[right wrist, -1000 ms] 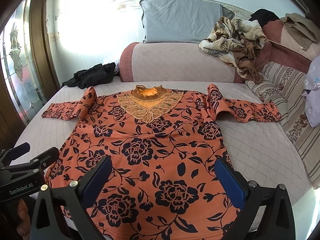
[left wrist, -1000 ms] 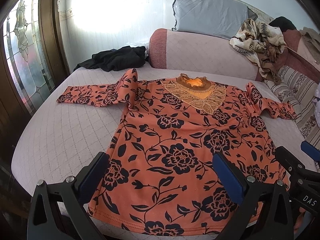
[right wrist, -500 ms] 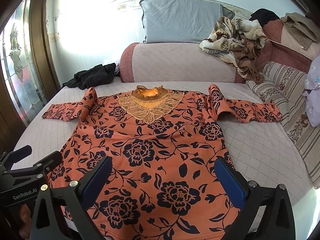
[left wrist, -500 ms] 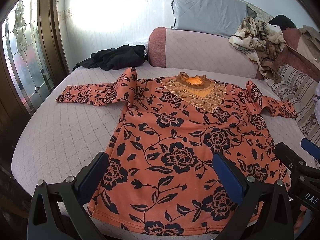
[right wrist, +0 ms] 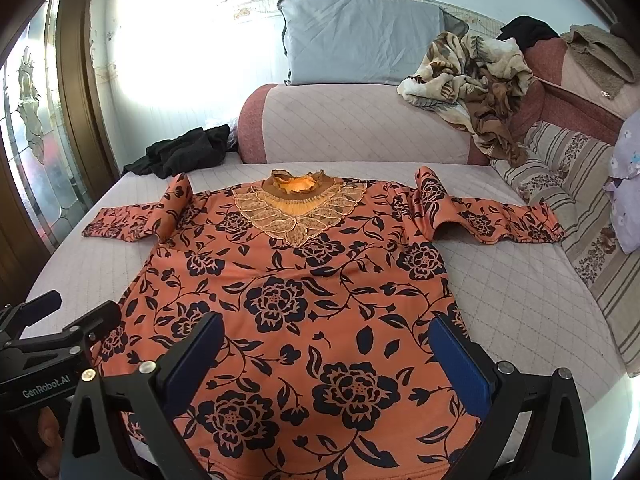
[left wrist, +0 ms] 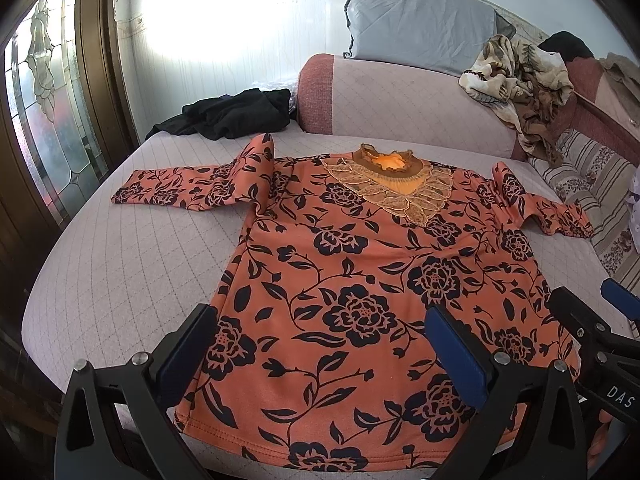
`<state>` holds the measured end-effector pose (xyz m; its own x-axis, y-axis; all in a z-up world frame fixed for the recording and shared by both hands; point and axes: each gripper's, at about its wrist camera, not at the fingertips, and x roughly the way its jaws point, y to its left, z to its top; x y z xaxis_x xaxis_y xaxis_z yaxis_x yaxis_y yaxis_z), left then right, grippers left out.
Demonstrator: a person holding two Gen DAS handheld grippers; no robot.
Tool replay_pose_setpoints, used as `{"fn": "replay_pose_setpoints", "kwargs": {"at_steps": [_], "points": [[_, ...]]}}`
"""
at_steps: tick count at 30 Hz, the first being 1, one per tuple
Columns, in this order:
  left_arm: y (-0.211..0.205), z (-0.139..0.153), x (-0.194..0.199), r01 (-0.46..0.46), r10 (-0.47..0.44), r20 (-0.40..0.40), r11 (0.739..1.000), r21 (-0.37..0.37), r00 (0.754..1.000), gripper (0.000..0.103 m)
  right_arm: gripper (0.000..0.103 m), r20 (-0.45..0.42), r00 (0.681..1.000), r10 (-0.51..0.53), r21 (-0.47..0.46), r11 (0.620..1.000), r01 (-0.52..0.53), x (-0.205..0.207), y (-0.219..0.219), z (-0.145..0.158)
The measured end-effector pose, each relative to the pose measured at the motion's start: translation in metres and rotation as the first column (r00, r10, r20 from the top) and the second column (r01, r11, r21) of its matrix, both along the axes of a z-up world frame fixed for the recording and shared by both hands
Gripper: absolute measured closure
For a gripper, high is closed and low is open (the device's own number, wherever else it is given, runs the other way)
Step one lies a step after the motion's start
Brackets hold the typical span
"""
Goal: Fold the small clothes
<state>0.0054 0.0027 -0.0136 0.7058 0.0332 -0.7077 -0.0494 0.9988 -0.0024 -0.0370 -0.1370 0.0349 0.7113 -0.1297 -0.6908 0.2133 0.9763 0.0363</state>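
An orange top with black flowers [left wrist: 360, 280] [right wrist: 304, 296] lies flat and face up on the quilted bed, lace collar [left wrist: 394, 184] [right wrist: 298, 204] at the far end, both sleeves spread sideways. My left gripper [left wrist: 320, 340] hovers open over the hem's left part, holding nothing. My right gripper [right wrist: 326, 348] hangs open above the hem's right part, also holding nothing. Each view catches the other gripper: the right one [left wrist: 588, 320] at the right edge of the left wrist view, the left one [right wrist: 72, 320] at the left edge of the right wrist view.
A black garment [left wrist: 232, 114] [right wrist: 184, 152] lies at the bed's far left corner. A pink bolster [right wrist: 360, 128] with a grey pillow [right wrist: 360, 40] and a crumpled brown blanket [right wrist: 472, 80] backs the bed. Striped cushions [right wrist: 568, 184] line the right. A glass door [left wrist: 48, 120] stands on the left.
Both grippers have drifted slightly, so the top sits a little differently in each view. Neither has touched the cloth, and the top has not moved.
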Motion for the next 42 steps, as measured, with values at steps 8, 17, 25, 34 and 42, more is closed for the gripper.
{"fn": "replay_pose_setpoints", "kwargs": {"at_steps": [8, 17, 25, 34, 42], "points": [[0.0, 0.0, 0.0, 0.001, -0.001, 0.0, 1.0, 0.0, 1.0, 0.0, 0.0, 0.002, 1.0, 0.004, -0.004, 1.0, -0.004, 0.003, 0.002, 0.002], [0.001, 0.0, 0.001, -0.001, 0.001, -0.004, 1.0, -0.003, 1.0, 0.0, 0.0, -0.003, 1.0, 0.002, -0.002, 1.0, -0.002, 0.004, 0.002, 0.001], [0.001, -0.001, 0.003, -0.002, 0.002, -0.008, 1.0, -0.003, 1.0, 0.0, 0.0, -0.006, 1.0, 0.003, -0.004, 1.0, -0.003, 0.005, 0.002, -0.001], [0.001, -0.002, 0.004, -0.001, 0.001, -0.009, 1.0, -0.002, 1.0, 0.0, 0.0, -0.009, 1.0, 0.0, -0.004, 1.0, 0.0, 0.006, 0.001, -0.003], [0.016, -0.004, 0.014, -0.03, 0.029, -0.016, 0.999, -0.033, 0.999, 0.0, 0.0, -0.011, 1.0, 0.005, 0.029, 1.0, -0.004, 0.01, -0.011, -0.004]]}}
